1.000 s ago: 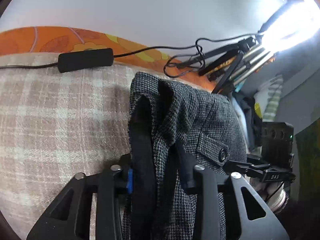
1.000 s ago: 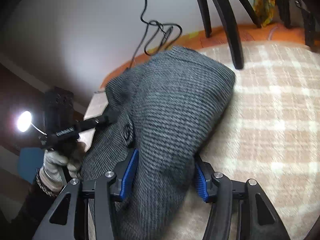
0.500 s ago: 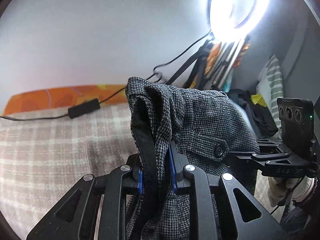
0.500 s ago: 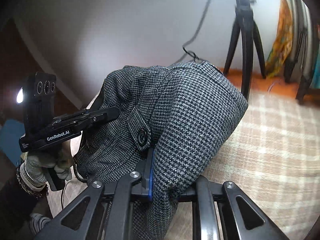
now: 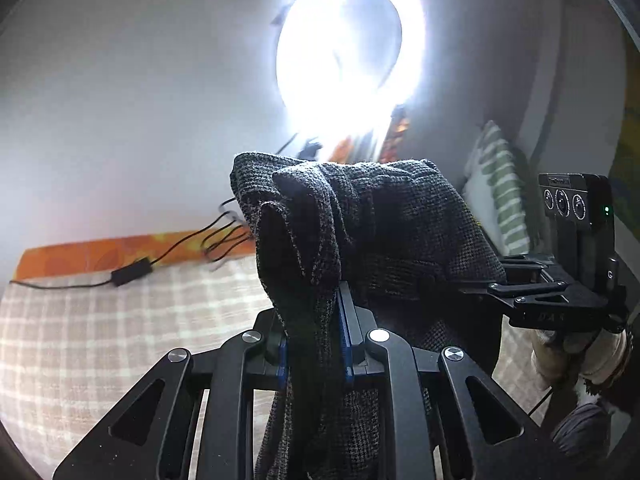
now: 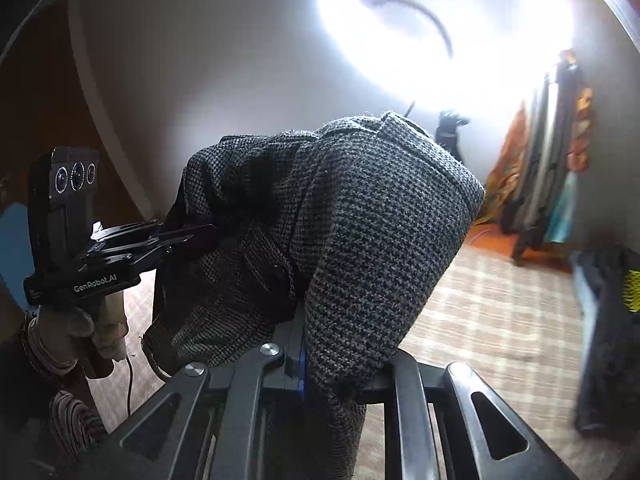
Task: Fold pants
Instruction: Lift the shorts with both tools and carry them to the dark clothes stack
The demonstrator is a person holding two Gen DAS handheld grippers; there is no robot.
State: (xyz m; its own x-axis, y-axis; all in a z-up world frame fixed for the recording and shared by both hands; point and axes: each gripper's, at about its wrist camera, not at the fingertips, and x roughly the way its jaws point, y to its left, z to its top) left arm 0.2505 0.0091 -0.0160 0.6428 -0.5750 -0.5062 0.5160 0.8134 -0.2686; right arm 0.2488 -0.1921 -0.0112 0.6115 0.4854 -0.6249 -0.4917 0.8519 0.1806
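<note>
- Left wrist view is showing the left gripper [image 5: 314,354] nearest the lens, its jaws clenching a bunched edge of the pants [image 5: 360,236]; pinching thick gathered cloth probably is giving a firmer hold than a single layer would.
- Right wrist view is showing the right gripper [image 6: 320,372] likewise clamping a fold of the same grey checked pants [image 6: 380,220], with cloth draping over its right finger and hiding it.
- Both tools are holding the pants up off the checked blanket [image 5: 120,320], seemingly so the legs are hanging free and straightening under their own weight before being laid down.
- Each tool is appearing in the other's view just beside the cloth, so the two grips are sitting close together along what looks like the waistband, near a buttoned pocket flap [image 6: 272,260].
- Farther off, a cable with a switch box [image 5: 132,274] is lying near the blanket's far edge.
- Beyond it, a ring lamp [image 5: 348,44] is glaring, washing out detail and darkening the cloth.
</note>
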